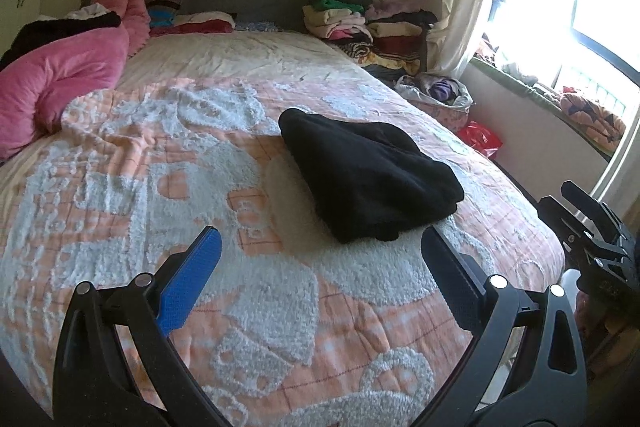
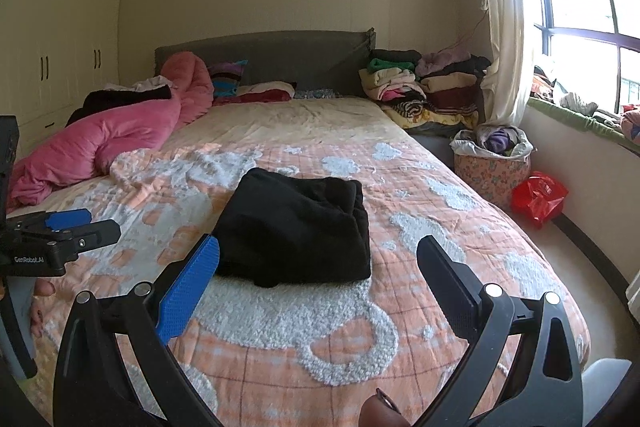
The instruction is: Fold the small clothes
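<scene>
A black garment (image 1: pixel 368 175) lies folded into a thick bundle on the orange and white bedspread (image 1: pixel 200 155). In the right wrist view the same black garment (image 2: pixel 298 227) sits just beyond the fingers. My left gripper (image 1: pixel 320 251) hovers open over the bed, short of the bundle, with nothing between its fingers. My right gripper (image 2: pixel 318 257) is also open and empty, its blue pad (image 2: pixel 192 287) close to the bundle's near left corner. The right gripper (image 1: pixel 592 223) shows at the right edge of the left wrist view, and the left gripper (image 2: pixel 76 227) at the left edge of the right wrist view.
A pink duvet (image 2: pixel 108 143) is heaped on the bed's left side. Stacks of folded clothes (image 2: pixel 424 87) stand by the grey headboard (image 2: pixel 272 59). A floral basket (image 2: pixel 492 163) and a red bag (image 2: pixel 538 197) sit on the floor under the window. Wardrobes (image 2: pixel 52 59) line the left wall.
</scene>
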`<state>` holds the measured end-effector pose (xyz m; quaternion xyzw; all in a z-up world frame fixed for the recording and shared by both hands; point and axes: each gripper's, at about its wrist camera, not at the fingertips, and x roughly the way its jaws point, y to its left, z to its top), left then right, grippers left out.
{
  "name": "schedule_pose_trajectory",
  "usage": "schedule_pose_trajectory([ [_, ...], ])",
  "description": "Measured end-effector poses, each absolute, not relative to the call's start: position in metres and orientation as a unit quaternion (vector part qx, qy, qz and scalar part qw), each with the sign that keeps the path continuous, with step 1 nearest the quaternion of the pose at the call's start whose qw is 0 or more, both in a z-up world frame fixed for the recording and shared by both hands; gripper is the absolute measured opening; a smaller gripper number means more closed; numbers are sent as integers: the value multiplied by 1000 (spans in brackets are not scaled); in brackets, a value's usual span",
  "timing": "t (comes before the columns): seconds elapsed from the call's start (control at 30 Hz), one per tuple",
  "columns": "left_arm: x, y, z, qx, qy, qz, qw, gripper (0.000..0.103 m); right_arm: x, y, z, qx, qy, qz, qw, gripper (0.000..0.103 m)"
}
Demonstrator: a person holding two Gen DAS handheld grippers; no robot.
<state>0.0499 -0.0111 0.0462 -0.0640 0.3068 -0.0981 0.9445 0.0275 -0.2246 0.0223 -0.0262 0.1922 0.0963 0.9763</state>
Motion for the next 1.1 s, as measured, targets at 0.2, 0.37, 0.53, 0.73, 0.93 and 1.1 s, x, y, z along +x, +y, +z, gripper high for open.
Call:
schedule_pose_trajectory([
  [0.2, 34, -9, 40, -64, 301, -98, 946, 94, 13, -220, 17, -21, 188, 96, 977, 99],
  [0.37, 23, -8, 33, -60, 304, -98, 946, 94, 0, -218, 15, -15, 180, 100, 978, 99],
  [0.53, 15, -10, 25, -58, 314, -101, 942, 94, -11, -215, 7, -11, 182, 93, 979, 99],
  [0.73, 10, -10, 18, -59, 321, -97, 940, 94, -16, -211, -7, -8, 200, 83, 976, 99],
  [0.93, 12, -4, 8, -64, 336, -84, 936, 94, -17, -206, -26, -7, 226, 78, 971, 99],
  [1.1, 14, -1, 3, -63, 343, -79, 934, 94, -10, -200, -37, 2, 247, 78, 966, 99],
])
